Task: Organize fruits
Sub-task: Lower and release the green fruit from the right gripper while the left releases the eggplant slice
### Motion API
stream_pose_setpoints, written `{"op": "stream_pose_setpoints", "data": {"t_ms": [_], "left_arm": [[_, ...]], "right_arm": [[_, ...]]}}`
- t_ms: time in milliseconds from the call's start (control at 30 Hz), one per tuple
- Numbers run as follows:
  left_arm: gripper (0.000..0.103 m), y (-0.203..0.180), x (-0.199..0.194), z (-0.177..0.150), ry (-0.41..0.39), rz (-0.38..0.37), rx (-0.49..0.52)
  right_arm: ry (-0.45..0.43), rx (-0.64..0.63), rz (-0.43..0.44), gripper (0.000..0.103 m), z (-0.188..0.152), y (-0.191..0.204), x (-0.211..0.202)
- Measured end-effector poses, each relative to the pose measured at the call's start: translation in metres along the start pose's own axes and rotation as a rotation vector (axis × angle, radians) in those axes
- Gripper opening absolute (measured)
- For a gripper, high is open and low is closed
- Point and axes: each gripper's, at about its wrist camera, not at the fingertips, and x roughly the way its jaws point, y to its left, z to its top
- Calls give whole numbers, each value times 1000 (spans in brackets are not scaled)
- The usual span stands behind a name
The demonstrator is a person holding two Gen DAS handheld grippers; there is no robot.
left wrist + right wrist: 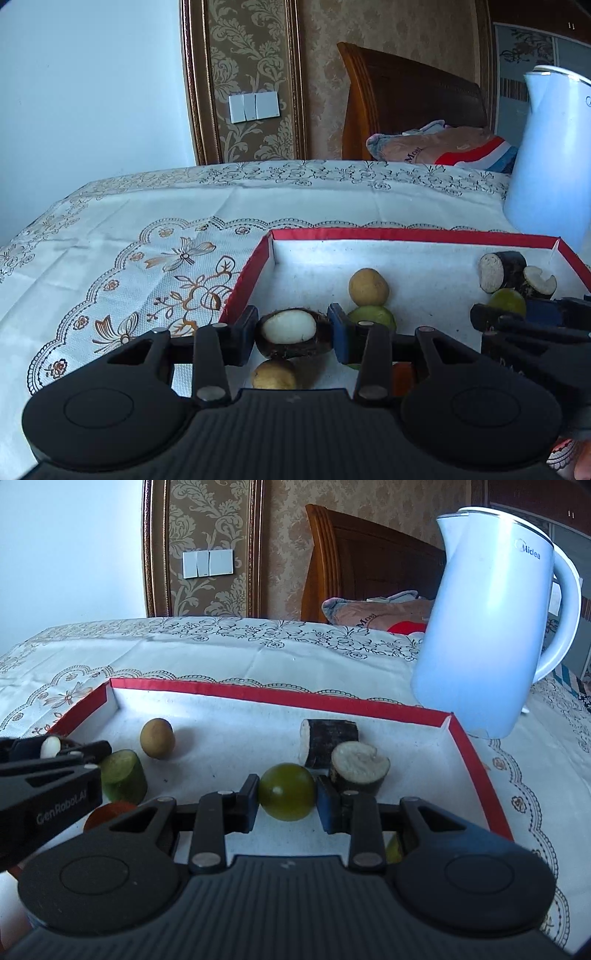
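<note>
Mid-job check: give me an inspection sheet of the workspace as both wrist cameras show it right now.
Surface: white embroidered tablecloth over the table.
Job's things: red-rimmed white cardboard tray holds two tan round fruits, green cut cylinder, two dark-skinned cut pieces, and a red item, mostly hidden.
Clutter: white electric kettle beside the tray.
Grippers: left tool shut on dark-shelled white-fleshed fruit; right tool shut on round green fruit.
Cables: nothing seen.
Surroundings: wooden headboard, folded bedding, wall switches.
</note>
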Motion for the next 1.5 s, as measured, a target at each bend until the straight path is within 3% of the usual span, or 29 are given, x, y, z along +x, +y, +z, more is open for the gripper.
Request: {"op": "stream_pose_setpoints", "data": {"t_ms": [567,733,800,867,1067,1233,1500], "left_arm": [[40,4,-3,-4,1,-6,-25],[53,3,-5,-6,-3,-16,-14],[55,2,-7,-7,-6,-19,-6],[55,1,-8,-8,-9,-15,6],[57,0,-10,-11,-7,-19,16],[59,3,-15,-14,-3,-32,7],[66,8,-32,-20,-10,-50,-10]], "right_arm": [[-6,39,15,31,-3,-5,0],[-4,60,27,30,-3,-9,-1],[0,63,33,38,-3,-10,-1],[0,68,37,57,-4,-10,-4],[-26,76,28,78,-7,-12,-13],[-45,87,14,88,-11,-16,-20],[-74,103,24,92,-19,-24,-38]]}}
